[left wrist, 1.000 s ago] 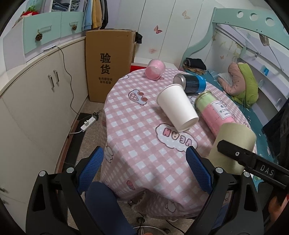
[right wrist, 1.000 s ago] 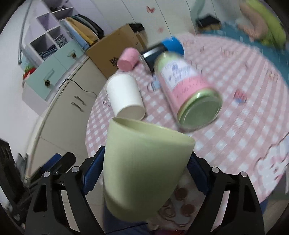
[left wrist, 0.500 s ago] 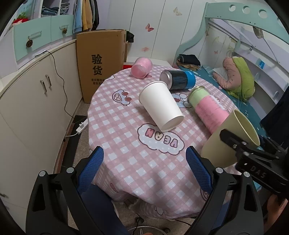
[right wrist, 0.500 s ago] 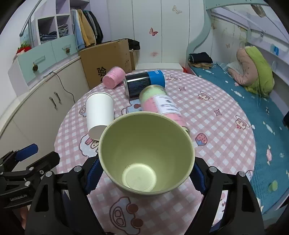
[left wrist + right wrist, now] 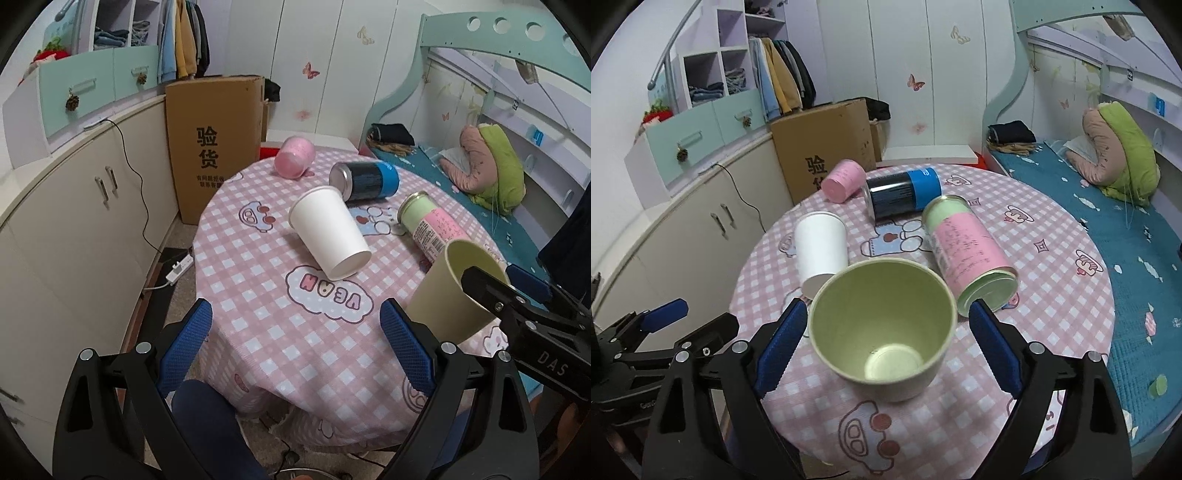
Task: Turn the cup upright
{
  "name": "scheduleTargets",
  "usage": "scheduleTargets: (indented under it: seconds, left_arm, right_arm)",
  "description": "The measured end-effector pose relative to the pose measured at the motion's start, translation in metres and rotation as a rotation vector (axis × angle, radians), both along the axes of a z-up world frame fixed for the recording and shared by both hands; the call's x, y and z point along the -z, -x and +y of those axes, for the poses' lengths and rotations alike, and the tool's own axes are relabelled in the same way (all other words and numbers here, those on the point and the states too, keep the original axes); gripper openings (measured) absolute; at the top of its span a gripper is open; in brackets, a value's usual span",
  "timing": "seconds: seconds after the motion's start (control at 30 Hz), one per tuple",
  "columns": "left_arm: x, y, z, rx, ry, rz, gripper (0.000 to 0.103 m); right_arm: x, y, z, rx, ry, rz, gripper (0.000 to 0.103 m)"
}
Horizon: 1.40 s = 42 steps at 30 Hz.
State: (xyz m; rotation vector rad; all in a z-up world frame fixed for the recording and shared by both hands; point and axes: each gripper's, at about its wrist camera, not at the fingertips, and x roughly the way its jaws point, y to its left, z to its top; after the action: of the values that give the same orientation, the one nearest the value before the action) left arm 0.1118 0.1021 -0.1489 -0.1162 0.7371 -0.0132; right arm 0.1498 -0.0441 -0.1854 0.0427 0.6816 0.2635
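A pale green cup [image 5: 882, 325] stands mouth up, slightly tilted, at the near edge of the round table, between the blue pads of my right gripper [image 5: 882, 332]. The jaws stand wide beside it and do not clearly press it. It also shows in the left wrist view [image 5: 454, 291], with the right gripper's black finger across its rim. My left gripper [image 5: 295, 343] is open and empty, hovering off the table's near left edge. A white paper cup [image 5: 328, 232] lies on its side in the middle of the table.
The pink checked tablecloth [image 5: 258, 266] also carries a pink cup [image 5: 293, 157], a blue-black can [image 5: 365, 181] and a green-pink can [image 5: 428, 225], all lying down. A cardboard box [image 5: 214, 144] and cabinets stand left; a bed [image 5: 1126, 236] is right.
The green cup has turned from lying tilted in the right gripper to mouth up and has come down onto the table. The right jaws have spread. The left gripper drew back a little.
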Motion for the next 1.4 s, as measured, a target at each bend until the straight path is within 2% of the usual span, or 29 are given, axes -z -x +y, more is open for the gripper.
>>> scheduleTargets:
  seconds: [0.27, 0.53, 0.6, 0.77, 0.87, 1.17, 1.4]
  left_arm:
    - [-0.026, 0.025, -0.013, -0.002, -0.018, -0.077, 0.093]
    - [-0.064, 0.063, -0.032, -0.002, -0.052, -0.208, 0.093]
    - [-0.072, 0.071, -0.037, 0.0, -0.062, -0.238, 0.094]
    - [-0.087, 0.091, -0.045, 0.008, -0.066, -0.299, 0.094]
    - [-0.095, 0.102, -0.049, 0.012, -0.078, -0.328, 0.095]
    - [-0.113, 0.127, -0.061, 0.007, -0.119, -0.412, 0.095]
    - [-0.117, 0.133, -0.065, 0.011, -0.126, -0.435, 0.095]
  right_arm:
    - [-0.026, 0.033, -0.013, 0.01, -0.011, -0.066, 0.086]
    - [-0.063, 0.084, -0.04, 0.056, -0.02, -0.185, 0.087]
    - [-0.072, 0.098, -0.047, 0.072, -0.027, -0.216, 0.096]
    - [-0.087, 0.127, -0.05, 0.084, -0.009, -0.295, 0.096]
    - [-0.091, 0.137, -0.047, 0.086, 0.021, -0.323, 0.096]
    - [-0.096, 0.161, -0.048, 0.077, 0.02, -0.378, 0.096]
    - [-0.1, 0.172, -0.051, 0.083, 0.016, -0.407, 0.096]
